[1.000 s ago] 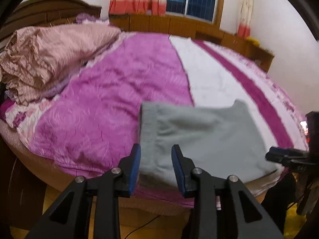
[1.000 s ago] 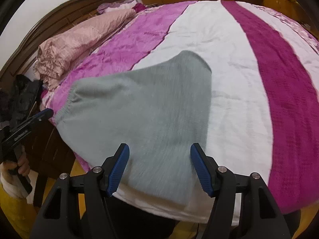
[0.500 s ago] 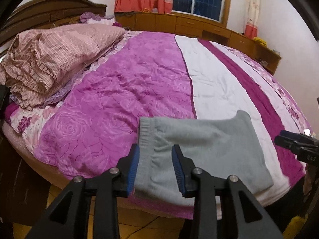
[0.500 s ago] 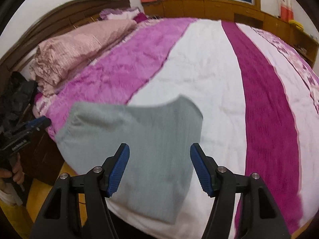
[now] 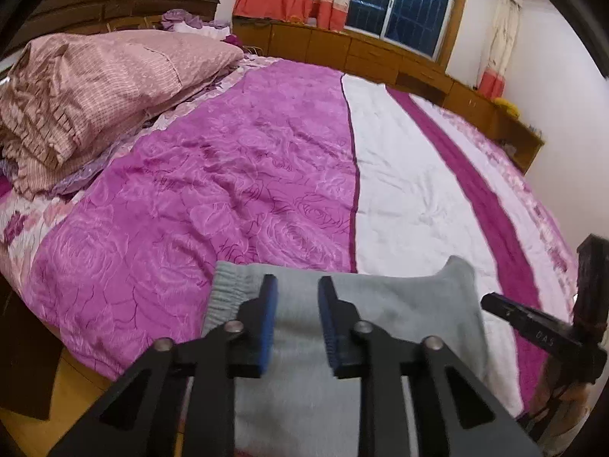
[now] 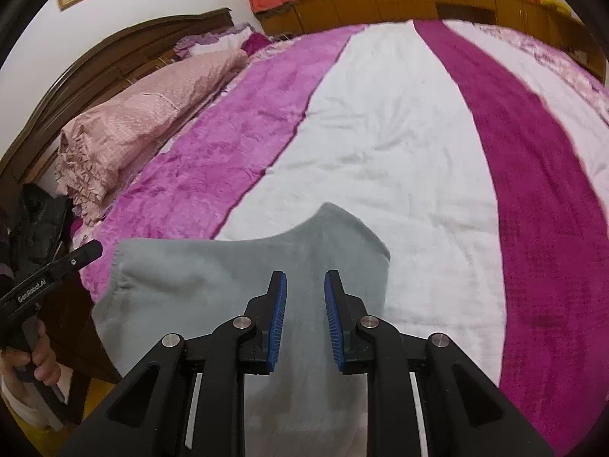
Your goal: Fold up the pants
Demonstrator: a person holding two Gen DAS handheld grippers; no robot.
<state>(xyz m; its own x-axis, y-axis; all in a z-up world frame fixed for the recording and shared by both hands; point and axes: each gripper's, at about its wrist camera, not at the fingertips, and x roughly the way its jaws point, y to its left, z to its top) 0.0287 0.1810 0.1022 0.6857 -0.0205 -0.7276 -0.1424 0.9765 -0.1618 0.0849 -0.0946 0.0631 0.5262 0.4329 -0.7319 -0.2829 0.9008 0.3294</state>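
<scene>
While the bed (image 5: 243, 175) filled both views | grey pants (image 6: 213, 278) lay folded at its near edge, draping over | left gripper (image 5: 296, 323) had just been closing, pads apart above the waistband, grasping nothing | right gripper (image 6: 304, 320) likewise narrowed, gripping nothing.

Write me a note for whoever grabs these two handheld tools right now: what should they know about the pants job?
Left gripper: jaws have just been closing to a narrow gap, nothing between them; it hovers over the pants' waistband end.
Right gripper: the same, jaws just narrowed and holding nothing, above the other end.
Grey pants: lying in a compact bundle at the near edge of the bed, across its purple and white stripes.
Done: the pants look folded and released.
Left: probably only a check, or one more fold if a smaller bundle is wanted.
</scene>
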